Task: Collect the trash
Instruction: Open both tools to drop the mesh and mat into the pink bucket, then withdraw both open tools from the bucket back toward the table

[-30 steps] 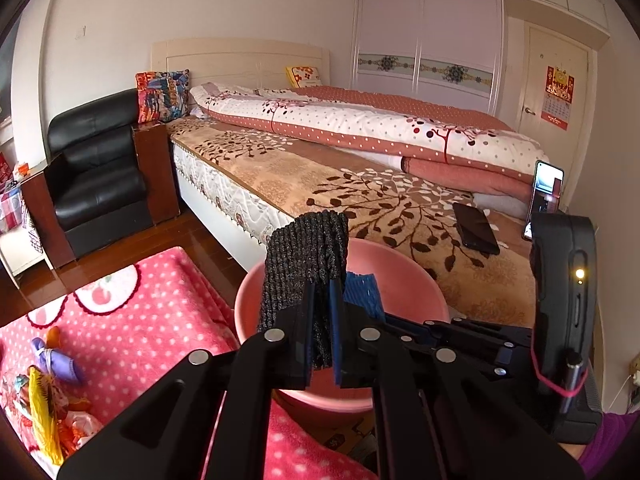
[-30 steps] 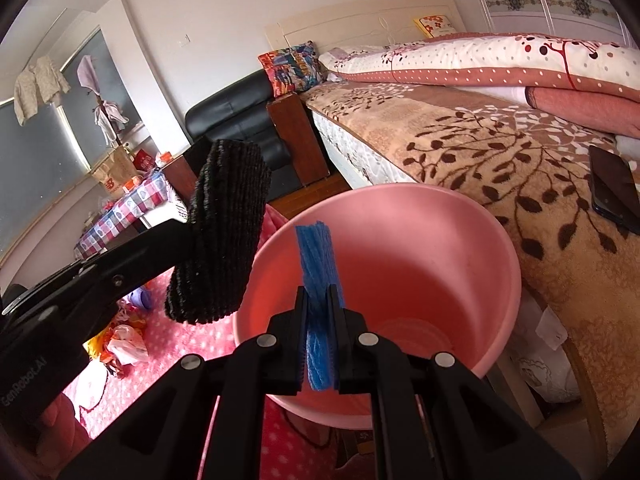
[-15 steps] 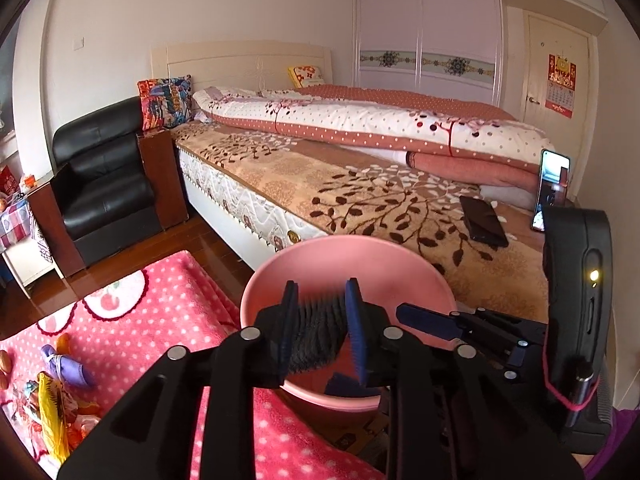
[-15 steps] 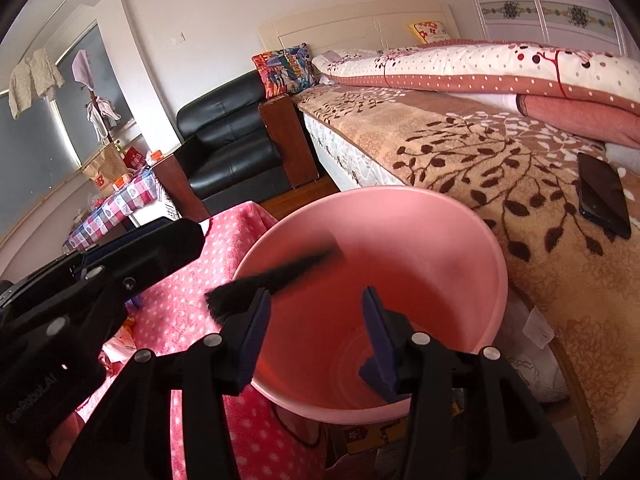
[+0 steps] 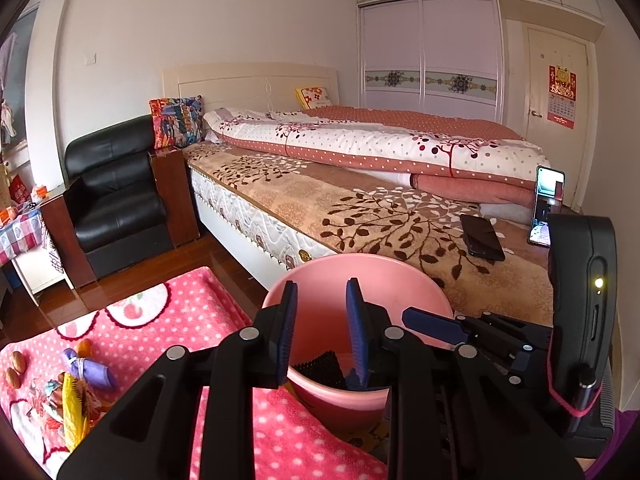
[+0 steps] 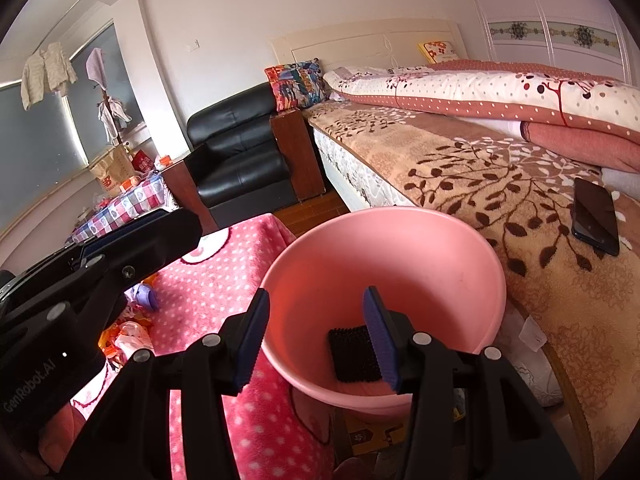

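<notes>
Pink basin [image 6: 440,248] holding black pad [image 6: 352,354], perhaps something blue, both grippers' jaws apart, empty.

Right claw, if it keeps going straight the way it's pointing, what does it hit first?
Most likely the black textured pad lying at the bottom of the pink basin. The right claw is open and empty, aimed down into the basin; exact depth is unclear.

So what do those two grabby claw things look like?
Both are black plastic, like big clamps. Each gripper, left and right, has two flat blue ribbed pads and round silver bolts. The left one's body shows white "GenRobot.AI" lettering; the right one's has a small yellow light and a pink cord.
</notes>
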Demonstrator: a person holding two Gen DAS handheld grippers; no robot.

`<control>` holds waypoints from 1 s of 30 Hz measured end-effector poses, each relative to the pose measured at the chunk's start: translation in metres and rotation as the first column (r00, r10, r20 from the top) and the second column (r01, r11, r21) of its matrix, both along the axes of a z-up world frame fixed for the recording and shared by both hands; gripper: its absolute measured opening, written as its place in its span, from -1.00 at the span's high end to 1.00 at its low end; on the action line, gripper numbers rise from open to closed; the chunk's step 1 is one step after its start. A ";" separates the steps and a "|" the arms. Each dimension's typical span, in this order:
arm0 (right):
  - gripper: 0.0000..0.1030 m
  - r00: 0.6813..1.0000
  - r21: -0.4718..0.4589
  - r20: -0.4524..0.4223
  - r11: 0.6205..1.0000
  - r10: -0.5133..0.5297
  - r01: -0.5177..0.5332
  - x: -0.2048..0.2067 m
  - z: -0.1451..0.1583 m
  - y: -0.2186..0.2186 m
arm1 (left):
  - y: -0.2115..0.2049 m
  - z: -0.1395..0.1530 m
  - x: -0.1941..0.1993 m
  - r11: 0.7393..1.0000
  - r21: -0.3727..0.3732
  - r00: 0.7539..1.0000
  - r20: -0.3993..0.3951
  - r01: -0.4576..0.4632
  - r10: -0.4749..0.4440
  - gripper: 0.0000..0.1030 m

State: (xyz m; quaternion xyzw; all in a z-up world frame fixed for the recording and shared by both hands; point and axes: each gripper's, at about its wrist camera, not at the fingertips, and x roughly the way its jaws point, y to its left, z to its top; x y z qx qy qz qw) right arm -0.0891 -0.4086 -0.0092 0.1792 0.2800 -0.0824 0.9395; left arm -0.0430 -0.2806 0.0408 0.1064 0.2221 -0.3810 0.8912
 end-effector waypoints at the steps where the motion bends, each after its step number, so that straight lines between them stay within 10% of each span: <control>1: 0.06 1.000 -0.002 0.003 1.000 0.002 -0.002 -0.001 0.001 0.002 | 0.002 0.001 -0.001 1.000 -0.001 1.000 0.007 -0.004 0.004 0.51; 30: 0.03 1.000 -0.037 0.009 0.999 0.018 -0.017 -0.006 0.013 0.028 | 0.031 0.005 -0.004 0.998 -0.041 0.999 0.007 -0.044 0.044 0.51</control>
